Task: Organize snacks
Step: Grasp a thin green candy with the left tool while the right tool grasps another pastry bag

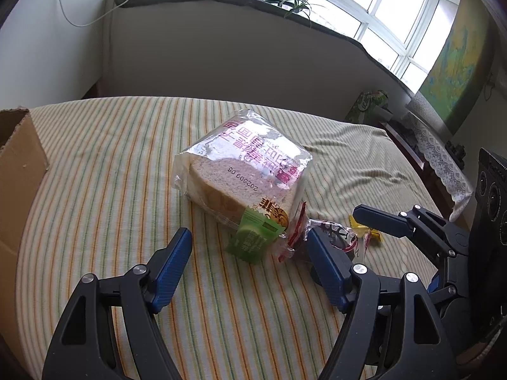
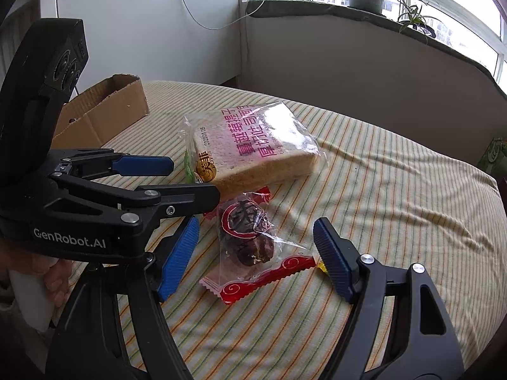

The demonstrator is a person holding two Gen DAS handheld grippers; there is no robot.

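Striped bedcloth [image 2: 380, 190] lies under both my spread, empty tongs. Nearest, my right gripper [image 2: 256, 256] straddles the red-ended date packet [image 2: 253, 247], its long axis running near-to-far; left gripper [image 1: 250, 253] faces the green packet [image 1: 253, 240]; bread bag [image 2: 253, 145] beyond, cardboard box [image 2: 104, 110] far left.

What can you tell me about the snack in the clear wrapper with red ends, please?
The date snack is a dark brown, wrinkled lump sealed in a clear plastic wrapper with red, serrated ends and a red circular print. It lies flat on the striped cloth, unopened, just in front of the bagged bread, one red end near the bread. It sits between the open right gripper's blue fingers, which do not touch it.
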